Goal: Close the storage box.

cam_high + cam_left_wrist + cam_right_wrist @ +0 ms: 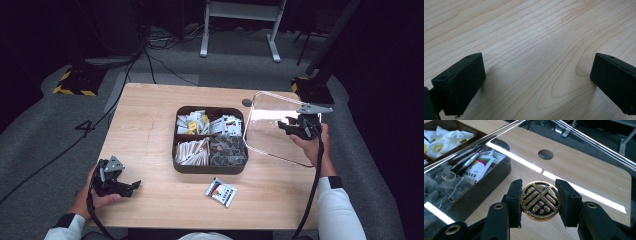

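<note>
Wood-grain worktop (150,130) below me: my right hand-held gripper (540,201) is clamped on the clear lid's gold knob (540,200), lid (270,127) tilted just right of the box (210,168); left hand-held gripper (125,187) gapes, well apart.

the sachets (207,125) in the tray (210,169) are too small in the high view to read. the packet (221,192) print is unreadable too. the lid (579,165) runs past the right gripper view's edges, and glare streaks hide parts of the tray beneath.
</note>
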`<control>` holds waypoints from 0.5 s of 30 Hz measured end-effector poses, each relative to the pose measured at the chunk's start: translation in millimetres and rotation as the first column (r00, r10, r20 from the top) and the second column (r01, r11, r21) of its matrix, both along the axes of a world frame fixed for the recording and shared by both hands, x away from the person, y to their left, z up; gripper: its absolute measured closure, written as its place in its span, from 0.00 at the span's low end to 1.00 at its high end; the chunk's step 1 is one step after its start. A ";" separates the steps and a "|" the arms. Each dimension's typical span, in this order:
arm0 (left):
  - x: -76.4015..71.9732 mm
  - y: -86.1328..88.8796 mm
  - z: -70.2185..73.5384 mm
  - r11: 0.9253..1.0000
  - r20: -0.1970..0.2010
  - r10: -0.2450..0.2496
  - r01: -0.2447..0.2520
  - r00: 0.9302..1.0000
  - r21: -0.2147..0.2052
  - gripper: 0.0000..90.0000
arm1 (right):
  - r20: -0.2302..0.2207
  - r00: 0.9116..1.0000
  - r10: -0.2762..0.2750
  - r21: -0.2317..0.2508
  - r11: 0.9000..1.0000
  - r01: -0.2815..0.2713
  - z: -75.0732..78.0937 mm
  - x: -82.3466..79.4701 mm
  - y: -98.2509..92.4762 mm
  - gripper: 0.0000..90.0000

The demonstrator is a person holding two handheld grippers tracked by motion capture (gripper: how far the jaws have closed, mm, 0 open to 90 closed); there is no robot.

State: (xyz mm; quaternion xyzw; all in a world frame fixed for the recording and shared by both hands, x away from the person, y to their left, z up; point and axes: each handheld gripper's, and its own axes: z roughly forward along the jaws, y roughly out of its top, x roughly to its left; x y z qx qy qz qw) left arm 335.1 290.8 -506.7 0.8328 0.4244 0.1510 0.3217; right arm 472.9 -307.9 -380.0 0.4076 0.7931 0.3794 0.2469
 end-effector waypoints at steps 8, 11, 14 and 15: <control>-0.2 -0.1 0.1 1.000 0.001 0.002 -0.002 1.000 0.002 0.00 | -0.005 0.999 0.042 -0.009 0.999 -0.043 3.2 2.8 23.6 0.66; -0.4 -0.2 0.1 1.000 0.000 0.003 -0.003 1.000 0.002 0.00 | -0.006 0.998 0.054 -0.012 0.998 -0.055 3.1 4.7 34.1 0.66; -0.4 -0.2 0.1 1.000 0.001 0.004 -0.004 1.000 0.002 0.00 | -0.014 0.997 0.073 -0.016 0.997 -0.073 1.8 6.8 45.3 0.66; -0.4 -0.2 0.1 1.000 0.000 0.003 -0.003 1.000 0.002 0.00 | -0.013 0.997 0.080 -0.017 0.997 -0.080 1.4 7.5 49.3 0.66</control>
